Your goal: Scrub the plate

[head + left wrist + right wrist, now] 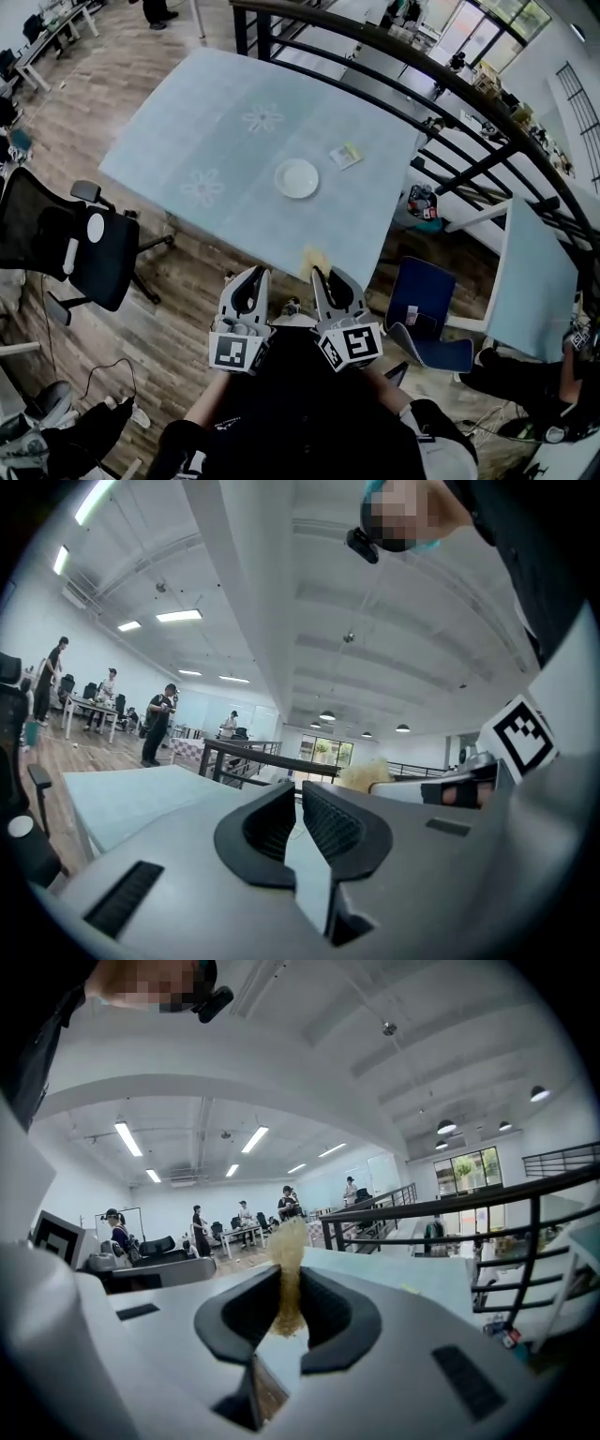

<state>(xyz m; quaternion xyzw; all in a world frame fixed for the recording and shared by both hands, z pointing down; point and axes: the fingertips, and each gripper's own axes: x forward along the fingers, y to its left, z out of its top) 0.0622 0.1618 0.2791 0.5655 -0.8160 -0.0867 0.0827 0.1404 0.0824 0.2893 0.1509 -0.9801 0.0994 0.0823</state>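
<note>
Right gripper (328,276) pinched a thin tan scrub sponge (287,1274), left gripper (249,277) sat closed and empty, round white plate (296,178) lay mid-table, well ahead of both, right one slightly nearer.

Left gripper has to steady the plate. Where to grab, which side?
Probably its near rim, approached from the person's side. The plate lies flat on the table, so only the thin rim offers a pinch, and that leaves the centre free for the pad in the right gripper.
</note>
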